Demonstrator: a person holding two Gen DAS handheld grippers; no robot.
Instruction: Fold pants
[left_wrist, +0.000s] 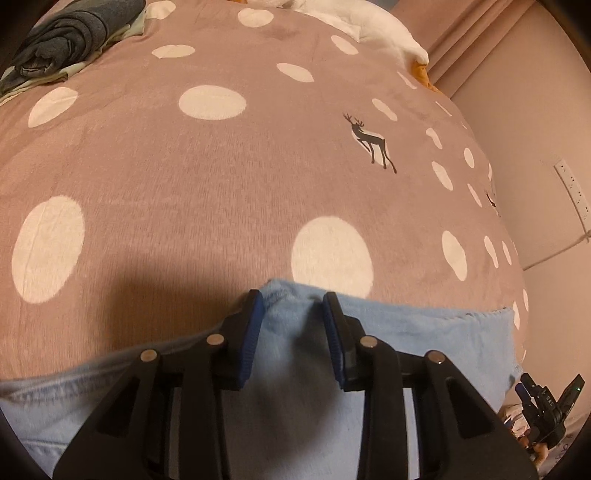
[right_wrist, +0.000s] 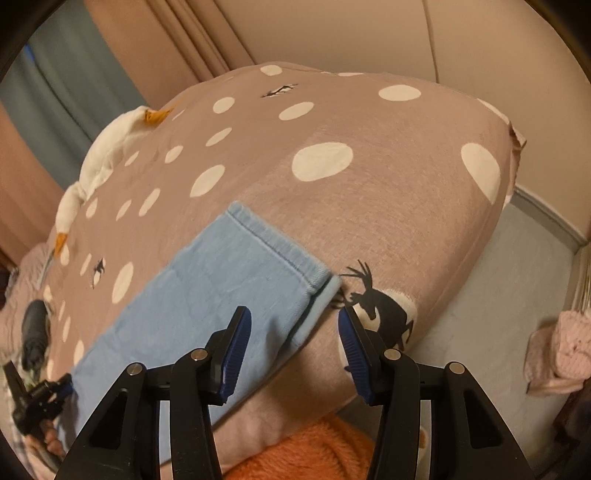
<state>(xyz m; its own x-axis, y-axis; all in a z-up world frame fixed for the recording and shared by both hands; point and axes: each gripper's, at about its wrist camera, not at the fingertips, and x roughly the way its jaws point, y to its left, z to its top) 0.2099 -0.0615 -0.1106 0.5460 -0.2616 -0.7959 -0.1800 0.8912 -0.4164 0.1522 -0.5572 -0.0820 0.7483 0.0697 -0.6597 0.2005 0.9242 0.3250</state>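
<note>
Currently the pants (right_wrist: 207, 295), light blue denim, lie flat on the polka-dot blanket (right_wrist: 388, 206), running from the lower left of the right wrist frame up to a hemmed leg end at centre. In the left wrist view they fill the bottom of the frame.

Left gripper (left_wrist: 293, 314): pads sit on either side of a raised bunch of denim near the cloth's edge, jaws partly closed; looks like a pinch on the pants, though contact on both pads is hard to confirm. Right gripper (right_wrist: 295, 332): jaws spread wide, nothing between them, hovering just above the leg's lower corner, one finger over the denim and the other over the deer print.

Judgement: early, one end grabbed, other end not yet taken.

Risks:
- Right jaws straddle the leg's edge, so closing there may catch only the top layer, or blanket along with it.
- Left bite looks shallow and near the edge; denim could slip out when lifted.
- Soft, puffy blanket gives little backing, so pushing down may bury the edge.
- Uneven lift would skew the fold.

Dark folded clothes (left_wrist: 62, 40) upper left, white plush goose (right_wrist: 107, 151) well apart.
</note>
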